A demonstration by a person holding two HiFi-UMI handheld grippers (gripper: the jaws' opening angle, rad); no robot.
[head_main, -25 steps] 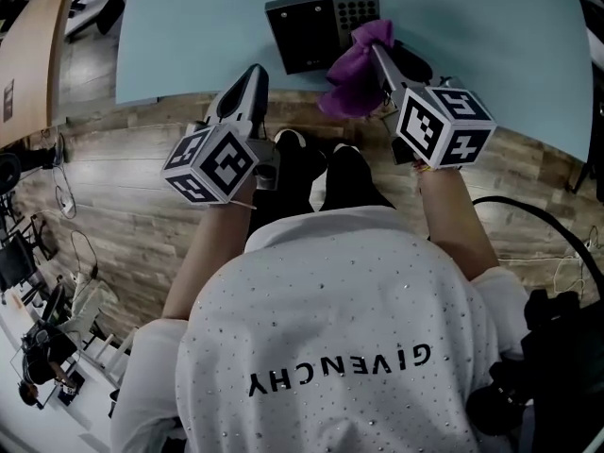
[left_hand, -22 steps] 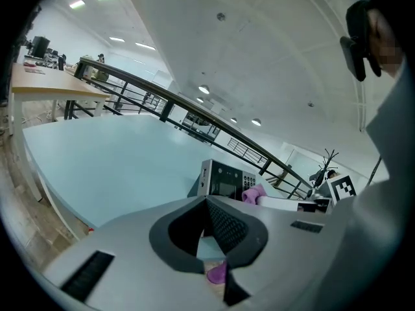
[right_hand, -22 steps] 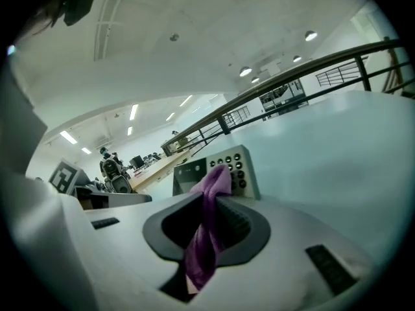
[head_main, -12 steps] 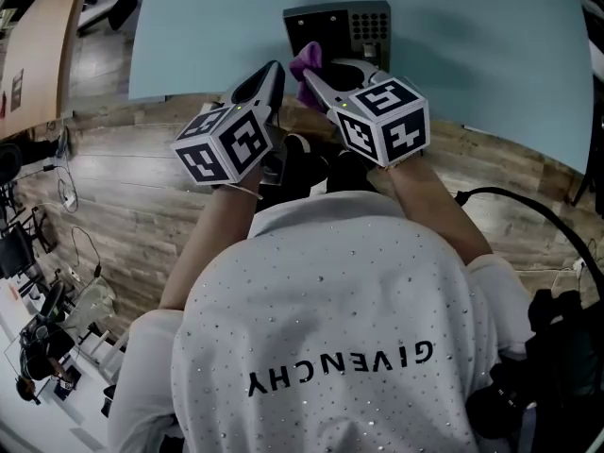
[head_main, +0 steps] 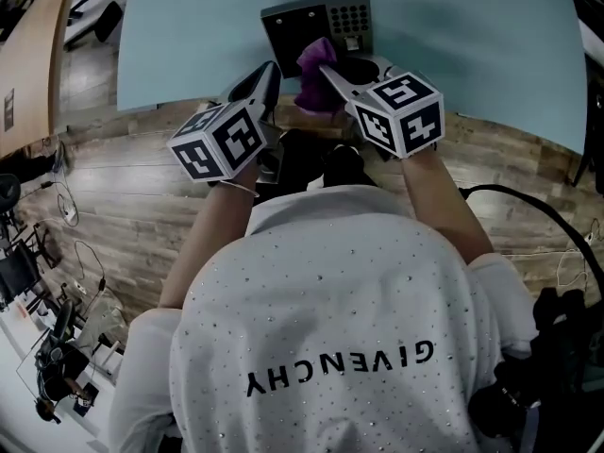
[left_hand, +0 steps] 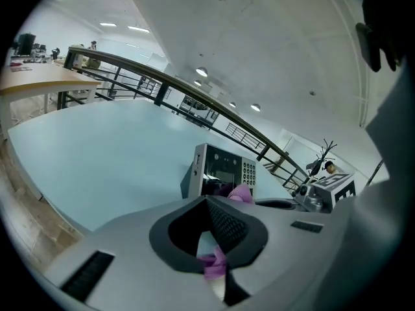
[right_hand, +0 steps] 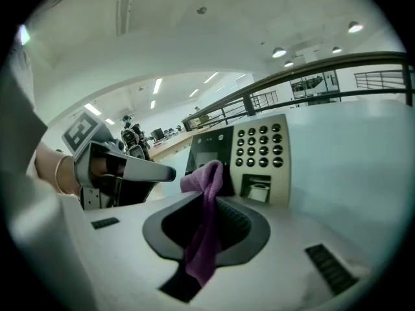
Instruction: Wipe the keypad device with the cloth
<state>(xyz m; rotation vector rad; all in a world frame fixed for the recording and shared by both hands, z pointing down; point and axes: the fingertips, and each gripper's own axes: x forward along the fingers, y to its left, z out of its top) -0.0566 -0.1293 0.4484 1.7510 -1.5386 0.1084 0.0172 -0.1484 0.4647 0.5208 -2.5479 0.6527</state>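
Right gripper view shows the right gripper clenched on a purple cloth. A bunched fold stands up past the jaw tips and the rest hangs down between the pads. The keypad device lies straight ahead of those jaws, just beyond the fold. Its dark screen is behind the cloth and its keys are off to the right. Whether the fold actually presses on the screen I cannot tell.

From the head view, the device sits close to the near edge of the pale blue table, about midway along it. Its long axis runs parallel to that edge. The right gripper is the nearer one, so I judge the wipe is its job, sweeping sideways from the screen toward the keys.

The left gripper is closed, just left of the cloth over the table's near edge. A purple sliver shows in its slit, and I cannot tell whether it is pinched or seen through.
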